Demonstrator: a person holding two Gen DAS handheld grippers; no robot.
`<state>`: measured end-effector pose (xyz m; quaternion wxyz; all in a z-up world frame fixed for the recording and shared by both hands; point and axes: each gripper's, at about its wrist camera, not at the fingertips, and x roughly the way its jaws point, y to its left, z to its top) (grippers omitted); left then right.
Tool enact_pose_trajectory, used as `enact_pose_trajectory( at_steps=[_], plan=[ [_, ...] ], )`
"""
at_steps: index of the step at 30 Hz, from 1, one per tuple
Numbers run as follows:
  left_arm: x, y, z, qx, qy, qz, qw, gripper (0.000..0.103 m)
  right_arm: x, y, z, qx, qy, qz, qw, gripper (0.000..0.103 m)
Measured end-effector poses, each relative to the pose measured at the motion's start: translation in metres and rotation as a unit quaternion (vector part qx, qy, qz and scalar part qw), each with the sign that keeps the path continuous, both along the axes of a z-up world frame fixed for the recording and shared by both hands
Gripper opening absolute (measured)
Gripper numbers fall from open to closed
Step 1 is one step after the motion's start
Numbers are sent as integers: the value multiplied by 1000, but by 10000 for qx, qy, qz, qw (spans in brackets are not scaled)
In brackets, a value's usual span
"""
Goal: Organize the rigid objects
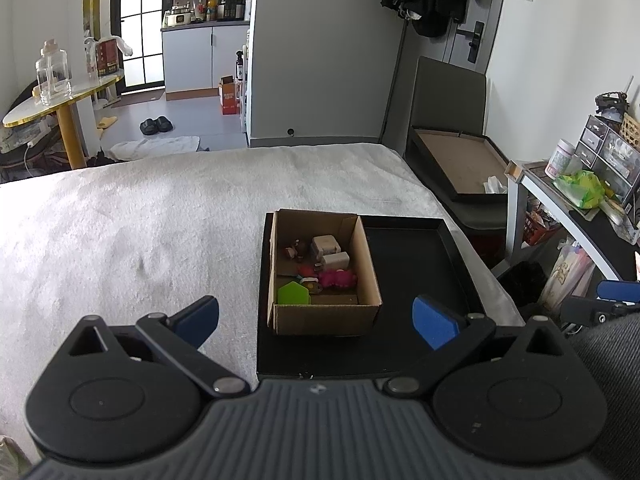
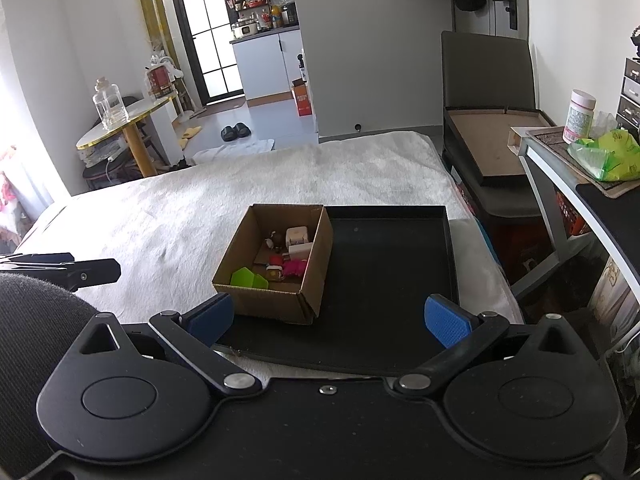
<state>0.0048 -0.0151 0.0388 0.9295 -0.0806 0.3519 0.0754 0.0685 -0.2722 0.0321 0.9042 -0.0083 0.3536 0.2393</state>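
Sitting in black tray (image 2: 400,280), cardboard box (image 2: 276,300), bed (image 2: 160,216) beneath

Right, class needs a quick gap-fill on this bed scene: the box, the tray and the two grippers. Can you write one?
1. The cardboard box stands on the ____ side of the black tray.
2. The flat plastic piece nearest the box's front wall is ____ in colour.
3. The left gripper and the right gripper both have their jaws ____.
4. The tray rests on a ____ blanket.

Missing words: left; green; open; white
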Motion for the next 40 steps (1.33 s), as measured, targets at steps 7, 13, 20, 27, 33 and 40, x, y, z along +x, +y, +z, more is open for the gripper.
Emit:
enact_pose_trajectory(
  at_steps=[7,13,20,27,33,40],
  plan=[
    [-1,0,1,40,4,4,10000,102,0,1,1,2,-6,5,10000,103],
    [-1,-2,3,72,36,9,10000,102,-1,2,1,-33,-28,7,10000,103],
    [0,-4,4,95,53,11,9999,102,-1,2,2,-21,-17,10,10000,103],
    [0,-5,4,138,47,20,9999,102,-1,2,2,12,13,13,10000,103],
    [-1,-4,5,140,54,25,9999,102,0,1,1,18,24,9,10000,103],
    [-2,-5,5,165,65,31,9998,102,0,1,1,28,32,11,10000,103]
  ],
)
